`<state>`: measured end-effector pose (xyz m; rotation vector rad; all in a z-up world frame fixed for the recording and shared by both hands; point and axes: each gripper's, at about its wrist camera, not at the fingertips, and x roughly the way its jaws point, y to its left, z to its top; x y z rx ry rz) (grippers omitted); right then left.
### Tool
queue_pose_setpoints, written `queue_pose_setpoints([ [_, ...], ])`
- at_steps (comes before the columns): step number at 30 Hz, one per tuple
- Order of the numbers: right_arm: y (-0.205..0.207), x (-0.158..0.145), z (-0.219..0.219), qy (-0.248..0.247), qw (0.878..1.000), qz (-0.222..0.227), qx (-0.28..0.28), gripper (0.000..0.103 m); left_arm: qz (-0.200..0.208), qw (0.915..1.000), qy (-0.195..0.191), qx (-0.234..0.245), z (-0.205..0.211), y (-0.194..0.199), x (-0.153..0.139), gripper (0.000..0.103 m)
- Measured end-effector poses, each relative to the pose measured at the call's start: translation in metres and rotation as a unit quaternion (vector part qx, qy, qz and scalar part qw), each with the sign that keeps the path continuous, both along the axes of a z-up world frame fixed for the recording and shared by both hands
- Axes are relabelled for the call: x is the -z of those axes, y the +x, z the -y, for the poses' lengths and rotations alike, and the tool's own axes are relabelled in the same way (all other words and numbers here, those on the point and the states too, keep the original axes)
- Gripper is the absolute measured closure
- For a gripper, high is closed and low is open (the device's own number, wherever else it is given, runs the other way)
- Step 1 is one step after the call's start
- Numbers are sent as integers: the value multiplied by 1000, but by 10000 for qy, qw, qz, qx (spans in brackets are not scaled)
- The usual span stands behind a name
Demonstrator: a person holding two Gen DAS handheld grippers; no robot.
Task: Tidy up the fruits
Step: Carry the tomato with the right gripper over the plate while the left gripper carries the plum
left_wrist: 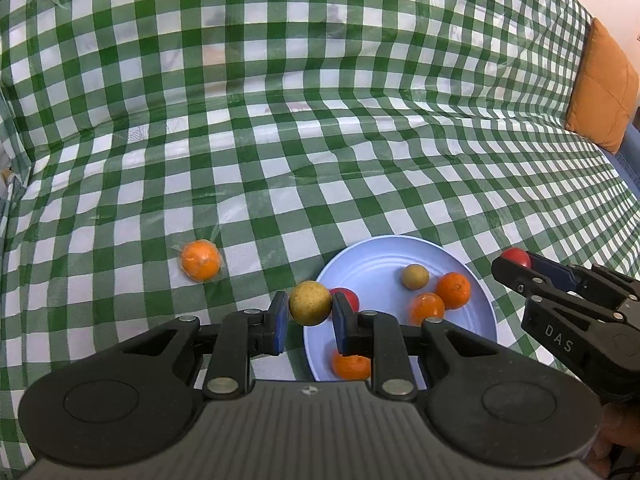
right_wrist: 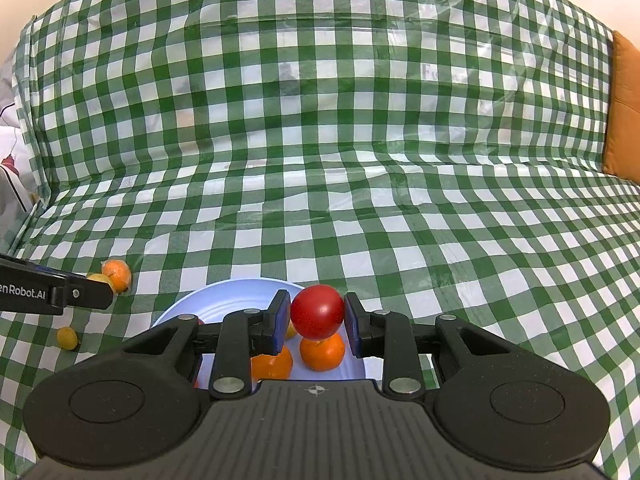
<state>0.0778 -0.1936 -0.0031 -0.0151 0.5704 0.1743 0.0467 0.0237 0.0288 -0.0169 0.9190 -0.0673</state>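
Green-and-white checked cloth [left_wrist: 360, 160] drapes the whole work surface and rises up a backrest behind it, with an orange cushion [left_wrist: 600, 88] at the far right edge. Nearest the left wrist camera, the left gripper [left_wrist: 310, 308] is clenched on a yellowish round fruit [left_wrist: 310, 298], held at the near-left rim of the pale blue plate [left_wrist: 372, 256], probably so it can be let go among the fruit gathered there. Nearest the right wrist camera, the right gripper [right_wrist: 317, 318] is likewise clamped on a red tomato [right_wrist: 317, 312], poised above the plate over two oranges [right_wrist: 322, 352]. On the plate, further in, lie a small yellow fruit [left_wrist: 415, 276], more oranges [left_wrist: 452, 290] and a red fruit [left_wrist: 347, 297] partly hidden behind a pad. Beyond the plate's left rim, an orange in clear wrap [left_wrist: 200, 261] sits on the cloth, well apart from both grippers. A small yellow fruit off the plate [right_wrist: 67, 338] also waits, so sorting appears unfinished.
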Motion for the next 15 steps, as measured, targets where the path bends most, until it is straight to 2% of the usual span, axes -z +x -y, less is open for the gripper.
queue_pose_setpoints([
  [15, -2, 5, 2, -12, 9999, -149, -7, 73, -41, 9992, -159, 366, 27, 6, 6, 78],
])
